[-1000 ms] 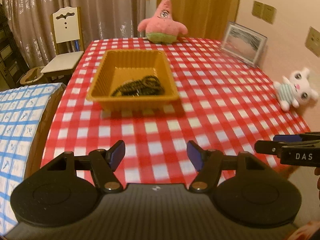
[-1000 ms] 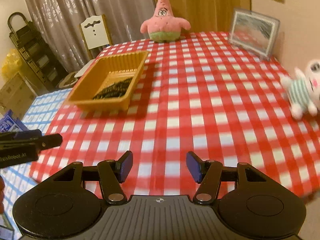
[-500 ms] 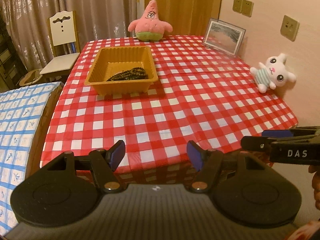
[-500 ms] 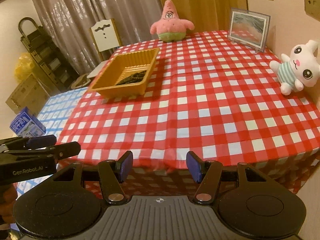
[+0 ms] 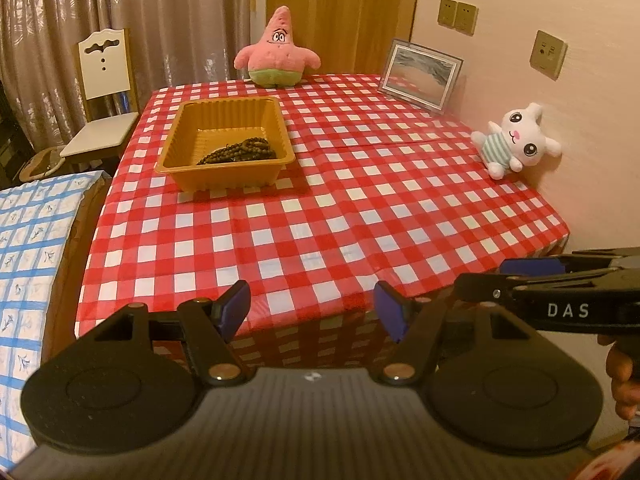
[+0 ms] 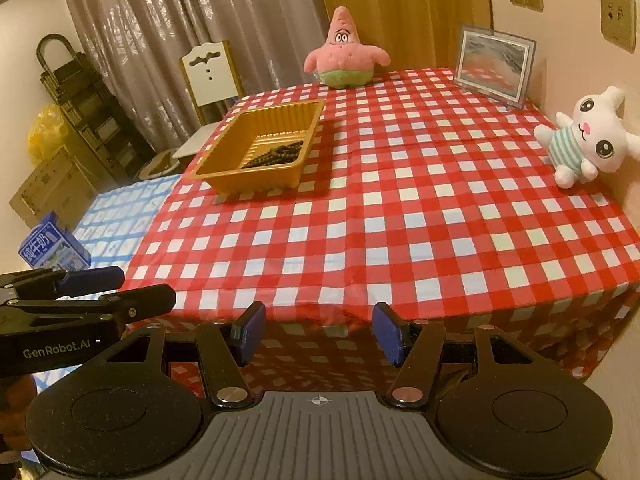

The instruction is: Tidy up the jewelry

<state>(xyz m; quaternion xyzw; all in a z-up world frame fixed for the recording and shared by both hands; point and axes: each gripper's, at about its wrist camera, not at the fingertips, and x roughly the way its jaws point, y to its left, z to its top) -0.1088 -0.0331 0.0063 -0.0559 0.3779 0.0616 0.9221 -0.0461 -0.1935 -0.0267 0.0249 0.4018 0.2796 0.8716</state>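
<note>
A: Start close. What are the tools doing?

B: The left gripper [image 5: 312, 312] has its fingers spread with nothing between them, off the near edge of the table [image 5: 360, 240]. The right gripper [image 6: 318, 334] is the same: fingers apart, empty, also short of the edge.

A: And the jewelry?

B: The dark beads [image 5: 240, 151] lie in a loose pile in the orange tray [image 5: 188, 136], at about eleven o'clock from the left gripper and well apart from both. In the right view the tray [image 6: 224, 152] sits nearer ten o'clock. I see no other jewelry on the cloth.

A: So what's left?

B: Judging by that, little or nothing; the beads look put away. If another reach is wanted, I'd come in over the tray's near wall from above, fingers wide, and pinch one strand rather than the heap, so it doesn't drag the light tray along.

A: Anything beyond it?

B: A pink star plush [image 5: 276, 56] at twelve, a picture frame [image 5: 420, 74] at one, a white bunny [image 5: 514, 140] at two.
</note>
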